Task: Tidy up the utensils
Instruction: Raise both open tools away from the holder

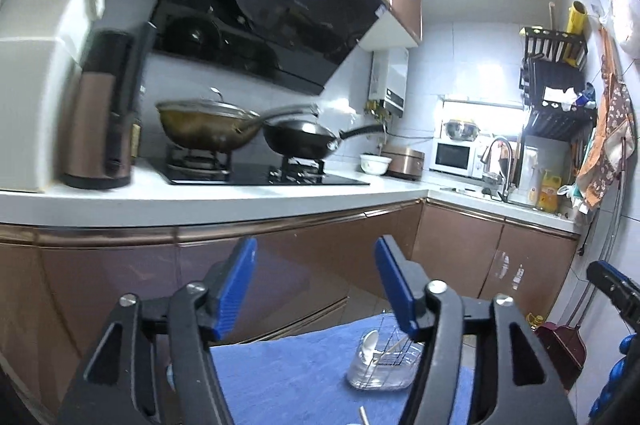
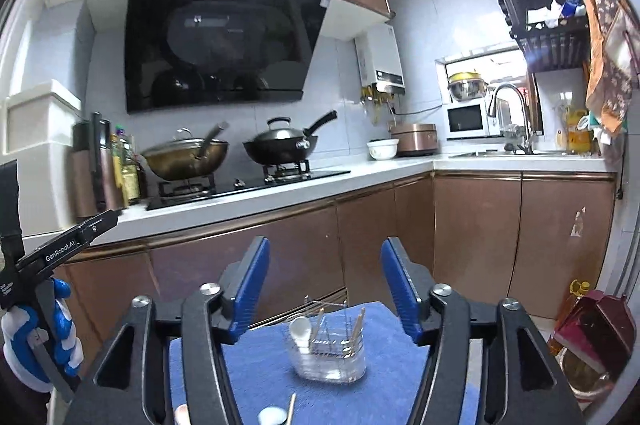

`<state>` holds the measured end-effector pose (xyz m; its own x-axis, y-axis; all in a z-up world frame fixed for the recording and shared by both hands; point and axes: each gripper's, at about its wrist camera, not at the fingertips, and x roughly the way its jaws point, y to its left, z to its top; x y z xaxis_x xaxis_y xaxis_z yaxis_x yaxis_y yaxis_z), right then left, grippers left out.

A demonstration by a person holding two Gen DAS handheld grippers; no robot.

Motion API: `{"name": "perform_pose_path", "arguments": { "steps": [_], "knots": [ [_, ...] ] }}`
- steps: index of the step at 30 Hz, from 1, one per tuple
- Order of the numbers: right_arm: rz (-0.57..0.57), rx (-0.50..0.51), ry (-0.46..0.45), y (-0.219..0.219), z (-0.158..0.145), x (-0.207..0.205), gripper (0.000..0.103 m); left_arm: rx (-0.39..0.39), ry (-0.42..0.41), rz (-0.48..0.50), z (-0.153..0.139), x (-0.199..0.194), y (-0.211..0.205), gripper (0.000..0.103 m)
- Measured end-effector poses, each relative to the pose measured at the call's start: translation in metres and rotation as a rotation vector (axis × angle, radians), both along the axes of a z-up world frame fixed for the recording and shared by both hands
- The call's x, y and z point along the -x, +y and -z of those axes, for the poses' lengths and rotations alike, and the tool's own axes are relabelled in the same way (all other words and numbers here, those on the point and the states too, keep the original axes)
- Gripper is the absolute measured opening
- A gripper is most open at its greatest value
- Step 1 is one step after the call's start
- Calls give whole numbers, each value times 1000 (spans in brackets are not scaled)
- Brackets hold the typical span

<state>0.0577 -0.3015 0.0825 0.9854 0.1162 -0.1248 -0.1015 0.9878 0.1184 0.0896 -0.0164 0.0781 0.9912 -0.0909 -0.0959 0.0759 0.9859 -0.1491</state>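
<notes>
A clear utensil holder (image 2: 327, 353) with a wire rack stands on a blue cloth (image 2: 264, 369); a white spoon (image 2: 301, 330) and chopsticks (image 2: 357, 325) stick out of it. The same holder (image 1: 382, 361) shows low in the left wrist view. My right gripper (image 2: 325, 289) is open above and in front of it, nothing between its blue pads. My left gripper (image 1: 316, 285) is open too and empty. Loose utensils, a chopstick (image 2: 291, 408) and a white spoon end (image 2: 271, 416), lie at the cloth's near edge. The left gripper's body (image 2: 48, 257) with a gloved hand shows at the right view's left edge.
Beyond the cloth run brown cabinets (image 2: 480, 237) under a white counter (image 2: 280, 193) with a stove, two woks (image 2: 280, 145), a rice cooker (image 2: 414, 138), a microwave and a sink tap (image 2: 516, 113). A red dustpan (image 2: 592, 329) and an oil bottle stand on the floor at right.
</notes>
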Motion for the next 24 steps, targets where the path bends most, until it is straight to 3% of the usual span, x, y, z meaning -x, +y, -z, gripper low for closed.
{"name": "perform_pose_path", "arguments": {
  "steps": [10, 19, 24],
  "knots": [
    [-39, 11, -55, 23, -10, 77, 76, -25, -31, 2, -2, 80, 18, 72],
    [-46, 15, -36, 33, 9, 108, 91, -28, 7, -1, 16, 105, 37, 73],
    [-41, -10, -35, 28, 13, 120, 92, -1, 24, 5, 20, 119, 48, 73]
  ]
}}
